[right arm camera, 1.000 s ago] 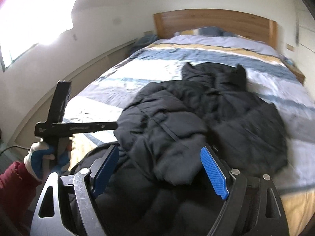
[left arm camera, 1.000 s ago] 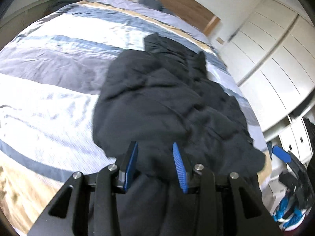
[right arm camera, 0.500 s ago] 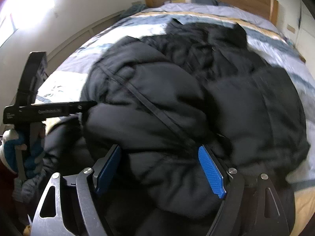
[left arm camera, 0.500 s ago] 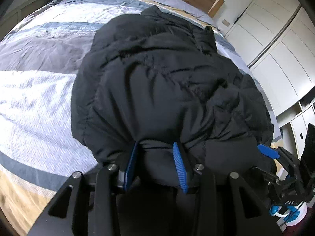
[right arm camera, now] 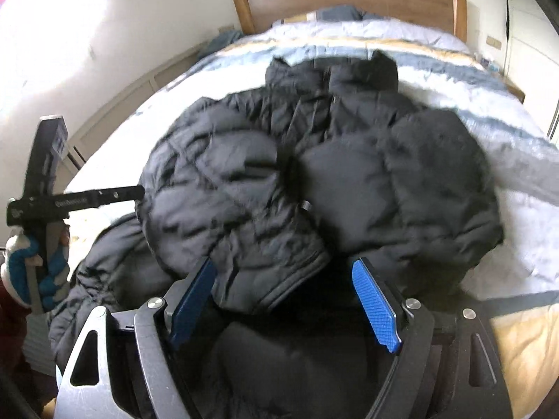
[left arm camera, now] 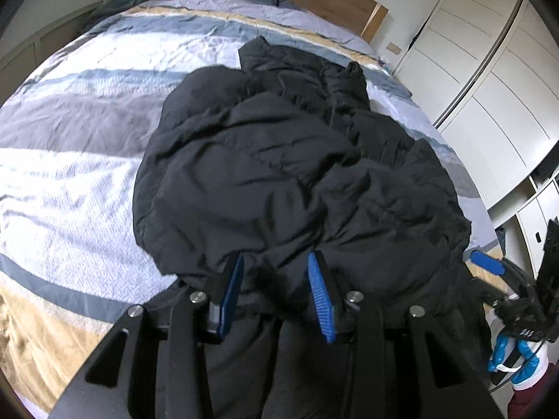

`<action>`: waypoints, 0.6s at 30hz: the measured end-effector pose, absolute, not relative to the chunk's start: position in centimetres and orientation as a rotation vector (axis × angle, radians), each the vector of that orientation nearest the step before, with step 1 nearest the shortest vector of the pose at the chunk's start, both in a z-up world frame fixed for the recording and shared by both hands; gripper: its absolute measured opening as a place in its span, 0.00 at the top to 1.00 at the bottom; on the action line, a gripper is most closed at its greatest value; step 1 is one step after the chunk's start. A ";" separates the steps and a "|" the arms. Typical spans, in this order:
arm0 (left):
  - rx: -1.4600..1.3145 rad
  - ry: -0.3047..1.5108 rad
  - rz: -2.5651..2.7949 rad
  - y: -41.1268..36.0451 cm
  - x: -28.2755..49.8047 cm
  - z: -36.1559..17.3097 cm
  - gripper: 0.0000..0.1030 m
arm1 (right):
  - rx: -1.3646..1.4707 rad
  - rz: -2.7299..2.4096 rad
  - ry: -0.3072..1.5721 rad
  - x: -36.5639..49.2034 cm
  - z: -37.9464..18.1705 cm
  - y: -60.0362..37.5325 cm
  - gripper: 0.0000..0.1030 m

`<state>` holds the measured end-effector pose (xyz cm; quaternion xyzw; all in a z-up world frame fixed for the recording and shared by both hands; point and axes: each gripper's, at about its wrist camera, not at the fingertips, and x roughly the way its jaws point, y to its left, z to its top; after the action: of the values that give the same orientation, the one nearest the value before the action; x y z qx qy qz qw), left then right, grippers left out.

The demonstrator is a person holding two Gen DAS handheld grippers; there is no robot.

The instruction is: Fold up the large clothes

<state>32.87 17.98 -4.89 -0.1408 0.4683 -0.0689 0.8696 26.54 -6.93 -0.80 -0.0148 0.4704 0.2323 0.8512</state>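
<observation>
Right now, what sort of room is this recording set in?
Most likely a home bedroom: a bed with a striped duvet and wooden headboard, white built-in wardrobe doors beside it, and a black puffer jacket spread on the covers.

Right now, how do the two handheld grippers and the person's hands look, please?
Each gripper has a black metal frame with silver bolts and two ribbed blue pads: the left gripper and the right gripper. The right gripper's frame looks scratched. A black bar with small white lettering tops the left one. The left hand wears a blue and white glove, above a dark red sleeve.
</observation>
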 end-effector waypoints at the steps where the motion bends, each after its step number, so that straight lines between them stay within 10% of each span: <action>1: -0.299 0.978 -0.143 17.9 33.3 -4.9 0.64 | -0.029 0.485 0.979 26.9 -0.4 -7.1 0.22; 18: -0.291 1.071 -0.116 15.8 34.8 -7.6 0.63 | -0.037 0.405 1.078 30.8 -5.9 -8.5 0.22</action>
<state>34.79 15.77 -7.63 -0.1380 0.5081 -0.0552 0.8484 30.84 -8.45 -5.95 -0.0173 0.5097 0.1916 0.8386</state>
